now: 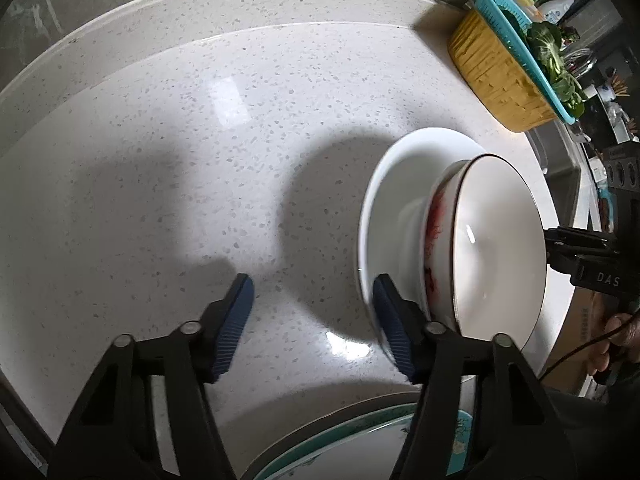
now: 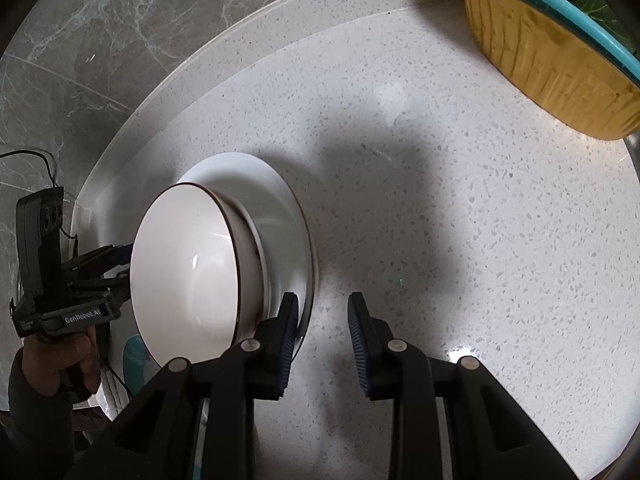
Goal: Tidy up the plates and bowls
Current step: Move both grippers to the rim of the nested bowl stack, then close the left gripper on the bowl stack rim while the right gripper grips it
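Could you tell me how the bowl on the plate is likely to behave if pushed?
Bowl looks glazed and rigid, so probably slippery and breakable. It narrows toward its base on the smooth plate, so it may slide or tip.

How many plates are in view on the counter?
2: a white plate under the bowl, and a teal-patterned plate at the near edge, partly hidden by the left gripper. More may be hidden.

I am wearing a dark sleeve (image 2: 36,412); my black plastic left gripper (image 1: 312,324), blue ribbed pads (image 1: 236,320), is trailing a thin black cable (image 2: 40,160).
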The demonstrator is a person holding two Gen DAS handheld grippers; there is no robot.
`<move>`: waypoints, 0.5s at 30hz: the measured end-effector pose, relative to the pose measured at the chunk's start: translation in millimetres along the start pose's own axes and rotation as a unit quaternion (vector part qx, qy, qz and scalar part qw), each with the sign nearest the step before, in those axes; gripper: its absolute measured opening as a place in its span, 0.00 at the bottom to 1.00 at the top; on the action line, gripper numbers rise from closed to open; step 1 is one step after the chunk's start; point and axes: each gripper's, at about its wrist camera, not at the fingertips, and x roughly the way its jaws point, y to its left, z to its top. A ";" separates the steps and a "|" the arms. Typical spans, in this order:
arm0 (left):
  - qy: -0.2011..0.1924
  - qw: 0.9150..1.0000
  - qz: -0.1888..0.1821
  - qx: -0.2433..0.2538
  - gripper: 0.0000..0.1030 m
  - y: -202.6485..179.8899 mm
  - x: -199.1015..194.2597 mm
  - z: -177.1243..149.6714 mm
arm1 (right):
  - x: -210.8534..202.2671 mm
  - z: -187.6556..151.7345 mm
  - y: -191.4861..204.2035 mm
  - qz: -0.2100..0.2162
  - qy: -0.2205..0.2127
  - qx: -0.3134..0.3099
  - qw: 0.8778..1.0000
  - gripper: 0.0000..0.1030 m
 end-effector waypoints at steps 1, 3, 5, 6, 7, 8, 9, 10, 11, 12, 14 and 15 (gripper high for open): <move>-0.003 1.000 -0.004 -0.002 0.47 -1.0 0.5 0.2 | -0.5 -0.1 -1.4 0.001 -0.003 0.000 1.000 0.28; -0.004 1.000 -0.009 -0.004 0.44 -2.8 1.6 0.7 | -1.2 -0.4 -3.1 0.002 -0.006 -0.001 1.000 0.28; -0.002 1.000 -0.016 -0.006 0.39 -3.9 3.7 2.3 | -1.5 0.3 -5.9 0.006 -0.006 0.002 1.000 0.28; -0.001 1.000 -0.019 -0.005 0.39 -5.0 4.8 3.1 | -1.3 0.9 -7.2 0.009 -0.005 0.004 1.000 0.28; 0.000 1.000 -0.019 -0.005 0.38 -4.6 3.6 3.2 | -1.9 1.2 -9.6 0.012 -0.005 0.006 1.000 0.27; 0.002 1.000 -0.020 -0.004 0.37 -5.7 4.2 3.9 | -1.9 1.6 -10.6 0.014 -0.005 0.006 1.000 0.27; 0.004 1.000 -0.022 -0.001 0.35 -7.8 5.2 4.8 | -2.0 2.6 -11.4 0.014 -0.003 0.006 1.000 0.27; 0.005 1.000 -0.024 0.001 0.32 -9.2 5.2 5.2 | -1.8 4.0 -10.6 0.013 -0.002 0.004 1.000 0.27; 0.005 1.000 -0.025 0.003 0.29 -9.7 4.1 4.9 | -1.7 5.6 -9.7 0.012 0.000 0.000 1.000 0.26; 0.006 1.000 -0.024 0.005 0.28 -11.6 3.8 6.2 | -1.4 7.5 -9.3 0.010 0.003 -0.002 1.000 0.26; 0.007 1.000 -0.024 0.006 0.28 -13.9 5.1 9.3 | -0.1 12.1 -10.2 0.014 0.007 0.000 1.000 0.26; 0.008 1.000 -0.025 0.005 0.28 -15.0 6.2 10.4 | 2.0 15.3 -13.9 0.022 0.010 0.008 1.000 0.26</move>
